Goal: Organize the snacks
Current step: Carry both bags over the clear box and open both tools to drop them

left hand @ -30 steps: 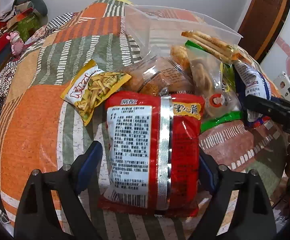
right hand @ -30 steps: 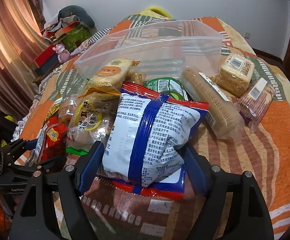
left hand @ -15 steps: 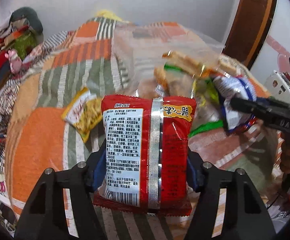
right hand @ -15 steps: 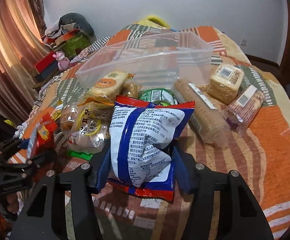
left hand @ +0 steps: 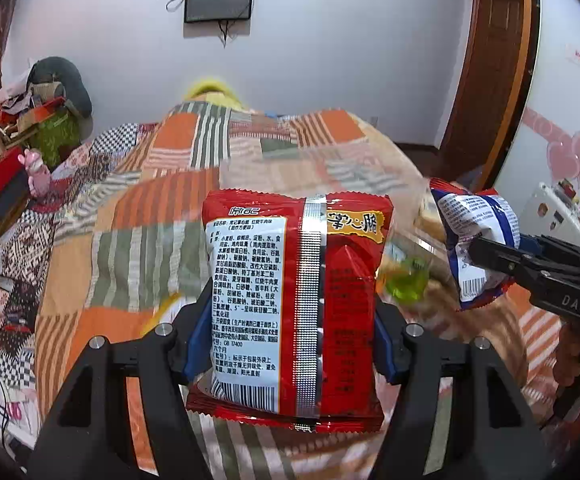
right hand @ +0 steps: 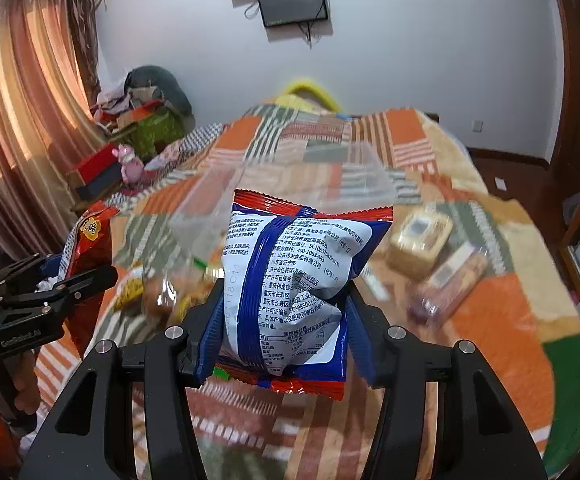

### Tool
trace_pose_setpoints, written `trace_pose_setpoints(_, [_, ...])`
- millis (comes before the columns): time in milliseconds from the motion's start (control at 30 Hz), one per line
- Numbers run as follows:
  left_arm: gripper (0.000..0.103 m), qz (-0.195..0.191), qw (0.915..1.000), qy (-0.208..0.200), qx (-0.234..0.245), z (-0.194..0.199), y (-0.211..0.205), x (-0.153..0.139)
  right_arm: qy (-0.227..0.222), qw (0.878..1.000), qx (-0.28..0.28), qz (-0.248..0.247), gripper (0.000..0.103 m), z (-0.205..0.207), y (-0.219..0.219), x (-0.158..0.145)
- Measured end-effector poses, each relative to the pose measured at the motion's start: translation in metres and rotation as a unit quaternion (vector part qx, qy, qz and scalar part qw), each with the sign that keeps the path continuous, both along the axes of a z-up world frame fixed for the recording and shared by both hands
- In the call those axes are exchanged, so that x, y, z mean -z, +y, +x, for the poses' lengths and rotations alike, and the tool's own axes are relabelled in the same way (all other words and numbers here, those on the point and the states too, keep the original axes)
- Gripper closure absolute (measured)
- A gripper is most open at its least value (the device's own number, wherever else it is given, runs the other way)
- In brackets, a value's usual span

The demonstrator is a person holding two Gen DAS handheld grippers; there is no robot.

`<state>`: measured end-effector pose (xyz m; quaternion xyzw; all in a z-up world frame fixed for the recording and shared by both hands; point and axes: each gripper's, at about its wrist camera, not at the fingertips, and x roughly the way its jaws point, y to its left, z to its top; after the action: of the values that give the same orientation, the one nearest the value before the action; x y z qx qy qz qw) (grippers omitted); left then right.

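Left wrist view: left gripper (left hand: 290, 344) clamped about halfway on a red instant-noodle packet (left hand: 296, 304), blue pads pressed into both side edges, packet upright with its white ingredient panel and silver back seam facing the camera, lifted clear of the patchwork bedspread (left hand: 138, 248). Off to the right in the same view, right gripper (left hand: 502, 256) holding a blue-and-white snack bag (left hand: 476, 236), also in the air. Between the two packets, blurred: a green wrapper and other snacks lying on the bedspread, too smeared to name. Behind the red packet, a clear plastic bin (left hand: 322, 176), faint and blurred, toward the middle of the bed.

Right wrist view: right gripper (right hand: 286, 320) closed to under half its spread on the blue-and-white snack bag (right hand: 294, 284), pads denting its crumpled sides, red crimped ends top and bottom, held above the bedspread (right hand: 502, 320). Beyond it the clear plastic bin (right hand: 290, 184), see-through and blurred. Toward the bed's right edge, a square pack of pale cakes (right hand: 420, 242) and a clear pack of reddish wafers (right hand: 450, 284) lying flat, near each other. At the left, the left gripper (right hand: 90, 276) with the red instant-noodle packet (right hand: 90, 248), and blurred snack packs on the bedspread beneath. Along the far left wall, pink-orange curtains (right hand: 22, 128) and piled clutter.
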<state>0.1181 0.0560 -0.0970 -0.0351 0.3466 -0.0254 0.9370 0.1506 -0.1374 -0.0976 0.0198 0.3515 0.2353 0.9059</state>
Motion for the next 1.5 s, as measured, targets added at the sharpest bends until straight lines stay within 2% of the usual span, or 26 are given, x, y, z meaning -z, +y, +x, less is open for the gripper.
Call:
trace_pose_setpoints(333, [0.038, 0.005, 0.9992, -0.035, -0.020, 0.048, 0.006, -0.026, -0.030, 0.999, 0.024, 0.027, 0.052, 0.030, -0.006, -0.019])
trace_pose_setpoints(500, [0.038, 0.011, 0.9985, -0.043, -0.030, 0.078, 0.007, -0.028, -0.050, 0.998, 0.026, 0.015, 0.052, 0.049, 0.000, -0.027])
trace_pose_setpoints(733, [0.038, 0.020, 0.9985, -0.036, -0.037, 0.120, 0.003, -0.023, -0.045, 0.998, 0.030, 0.011, 0.052, 0.079, 0.010, -0.025])
trace_pose_setpoints(1033, [0.038, 0.025, 0.9992, -0.008, -0.030, 0.172, -0.002, -0.004, -0.020, 0.999, 0.035, -0.009, 0.052, 0.117, 0.023, -0.007])
trace_pose_setpoints(1200, [0.038, 0.032, 0.9990, 0.019, -0.026, 0.201, -0.001, 0.014, 0.010, 0.999, 0.030, -0.018, 0.052, 0.139, 0.031, 0.011])
trace_pose_setpoints(1500, [0.036, 0.046, 0.9966, 0.065, -0.023, 0.233, 0.002, 0.047, 0.035, 0.998, 0.008, -0.044, 0.052, 0.152, 0.047, 0.031])
